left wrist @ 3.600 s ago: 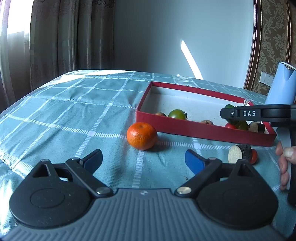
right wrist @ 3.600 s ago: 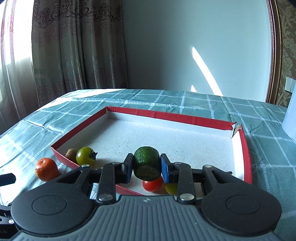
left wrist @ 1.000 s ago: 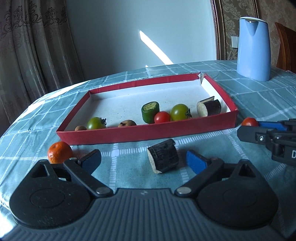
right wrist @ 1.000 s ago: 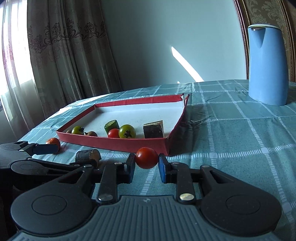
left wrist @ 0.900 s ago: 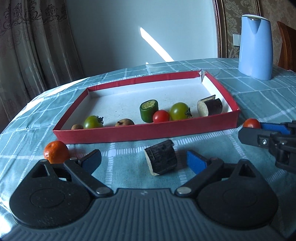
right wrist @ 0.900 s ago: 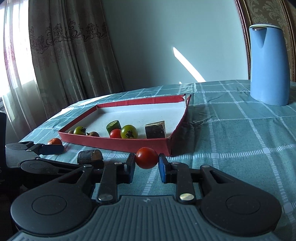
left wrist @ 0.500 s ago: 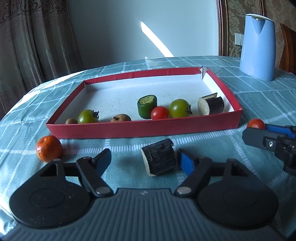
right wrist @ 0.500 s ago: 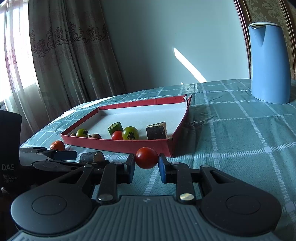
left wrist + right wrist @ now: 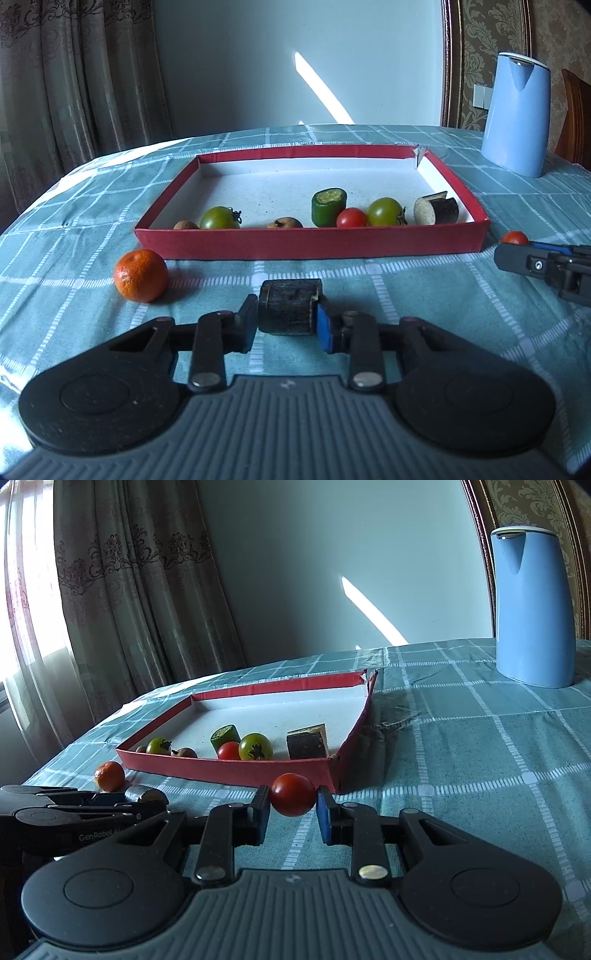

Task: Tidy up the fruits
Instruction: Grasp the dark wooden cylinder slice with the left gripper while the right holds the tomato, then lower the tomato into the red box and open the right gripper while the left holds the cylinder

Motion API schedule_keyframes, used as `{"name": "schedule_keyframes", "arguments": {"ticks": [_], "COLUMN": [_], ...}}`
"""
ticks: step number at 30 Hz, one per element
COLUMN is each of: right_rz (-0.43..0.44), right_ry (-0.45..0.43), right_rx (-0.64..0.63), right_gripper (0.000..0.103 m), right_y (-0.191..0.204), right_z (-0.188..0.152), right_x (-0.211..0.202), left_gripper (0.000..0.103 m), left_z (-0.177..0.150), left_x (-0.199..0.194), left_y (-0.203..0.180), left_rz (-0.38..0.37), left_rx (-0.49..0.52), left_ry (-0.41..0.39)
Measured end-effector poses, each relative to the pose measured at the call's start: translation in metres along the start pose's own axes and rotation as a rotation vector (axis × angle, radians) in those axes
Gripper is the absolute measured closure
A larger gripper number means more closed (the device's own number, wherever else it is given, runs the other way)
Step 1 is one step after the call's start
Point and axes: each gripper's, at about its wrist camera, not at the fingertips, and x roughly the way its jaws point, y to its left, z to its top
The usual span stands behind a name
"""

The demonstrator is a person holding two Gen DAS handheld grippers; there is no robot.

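**Both fingers loaded, outside the tray**

Fingers (image 9: 246, 325) of my left gripper (image 9: 286, 323) pinch the dark cut eggplant chunk (image 9: 288, 312); it is low over the checked teal counter (image 9: 424, 295), near the shallow red cardboard tray (image 9: 310, 245). My right gripper (image 9: 292, 808) pinches a small round red tomato (image 9: 293, 794) just beside the tray's near corner. An orange mandarin (image 9: 140, 275) sits on the counter, apart from the tray wall.

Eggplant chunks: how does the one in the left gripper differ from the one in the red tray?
The gripped eggplant chunk sits outside the red tray, clamped by the left gripper; the tray chunk lies free inside, near the right wall. The gripped one shows dark skin; the tray one shows a pale cut face. Both are short, dark-skinned pieces.
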Motion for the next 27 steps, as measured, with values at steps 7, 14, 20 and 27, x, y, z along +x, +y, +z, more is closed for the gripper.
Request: {"name": "schedule_keyframes", "arguments": {"ticks": [7, 14, 20, 27], "right_rz": [-0.029, -0.040, -0.021, -0.028], "right_ry": [0.000, 0.008, -0.001, -0.044], "right_rx": [-0.026, -0.053, -0.097, -0.124], "right_gripper": [0.077, 0.077, 0.077, 0.077], "right_y": [0.006, 0.021, 0.050, 0.069], "right_z": [0.000, 0.002, 0.016, 0.046], "right_x": [0.000, 0.003, 0.011, 0.026], "left_gripper": [0.075, 0.075, 0.075, 0.075], "left_z": [-0.007, -0.012, -0.015, -0.017], "left_x": [-0.010, -0.015, -0.013, -0.010], "left_y": [0.033, 0.061, 0.067, 0.071], "left_rz": [0.054, 0.094, 0.081, 0.057], "left_rx": [-0.059, -0.108, -0.120, -0.149], "left_ry": [-0.010, -0.016, -0.018, -0.006]}}
